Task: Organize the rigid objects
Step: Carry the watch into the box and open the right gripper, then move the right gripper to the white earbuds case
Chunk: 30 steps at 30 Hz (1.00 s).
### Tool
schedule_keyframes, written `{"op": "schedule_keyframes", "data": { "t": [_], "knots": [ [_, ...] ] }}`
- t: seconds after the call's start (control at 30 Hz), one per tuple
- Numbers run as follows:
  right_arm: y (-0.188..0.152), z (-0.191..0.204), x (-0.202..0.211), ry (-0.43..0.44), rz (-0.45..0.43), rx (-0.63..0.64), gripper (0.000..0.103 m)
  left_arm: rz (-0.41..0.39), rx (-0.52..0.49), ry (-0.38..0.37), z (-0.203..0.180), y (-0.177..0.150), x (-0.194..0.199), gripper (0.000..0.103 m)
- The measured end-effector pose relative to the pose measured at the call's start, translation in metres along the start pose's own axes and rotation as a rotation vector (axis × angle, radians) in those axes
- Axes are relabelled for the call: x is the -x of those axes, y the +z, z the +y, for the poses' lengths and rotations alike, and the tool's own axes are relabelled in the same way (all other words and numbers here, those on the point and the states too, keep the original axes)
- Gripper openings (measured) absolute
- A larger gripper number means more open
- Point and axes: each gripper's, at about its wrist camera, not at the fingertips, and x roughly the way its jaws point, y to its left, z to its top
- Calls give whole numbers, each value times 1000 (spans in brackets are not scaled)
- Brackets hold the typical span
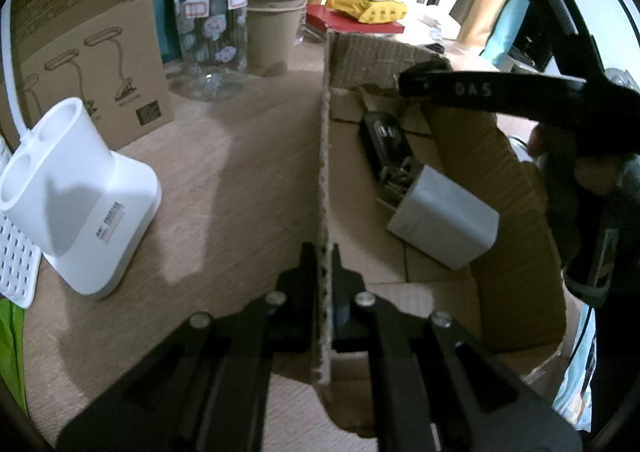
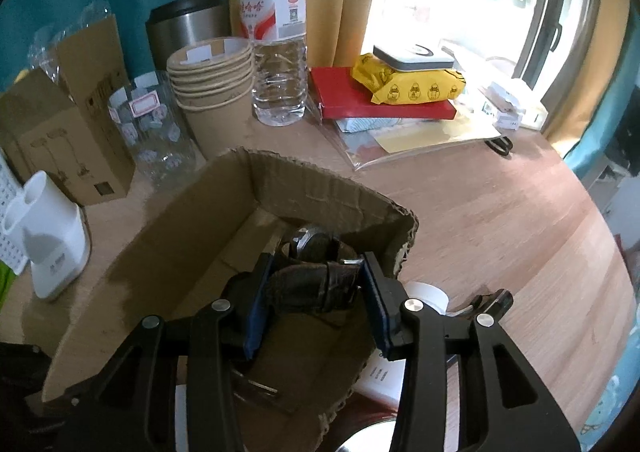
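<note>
Clamped between the jaws of the right gripper [image 2: 316, 288], a brown-strapped wristwatch [image 2: 316, 276] hangs over the cardboard box [image 2: 224, 188]; I judge it best lowered to bare floor beside the white charger [image 1: 444, 224] and black car key [image 1: 386, 136] before letting go. Left gripper [image 1: 325, 264] pinches the box's near wall shut-tight, steadying it. Around it spreads a wooden table [image 2: 500, 220] cluttered at its far edge with paper cups [image 2: 216, 92], a water bottle [image 2: 278, 52] and a bright window beyond.

Open, torn-edged brown corrugated cardboard box [image 2: 224, 208] on the wooden table. Inside: white cuboid charger [image 1: 444, 218] tilted on the floor, black key fob [image 1: 386, 140] behind it. Dark-brown leather-strap wristwatch [image 2: 316, 276] above the box interior.
</note>
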Motion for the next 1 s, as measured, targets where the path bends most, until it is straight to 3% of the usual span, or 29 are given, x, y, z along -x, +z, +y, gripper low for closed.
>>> {"op": "schedule_keyframes", "data": {
  "t": [0.13,0.53,1.0],
  "knots": [
    [0,3,-2,-23,7,11,49,0,0,-1,0,0,0,5],
    [-3,4,15,27,2,-10,58,2,2,0,1,2,-2,5],
    [-23,-13,88,64,-104,-103,69,1,1,1,3,2,-3,5]
  ]
}}
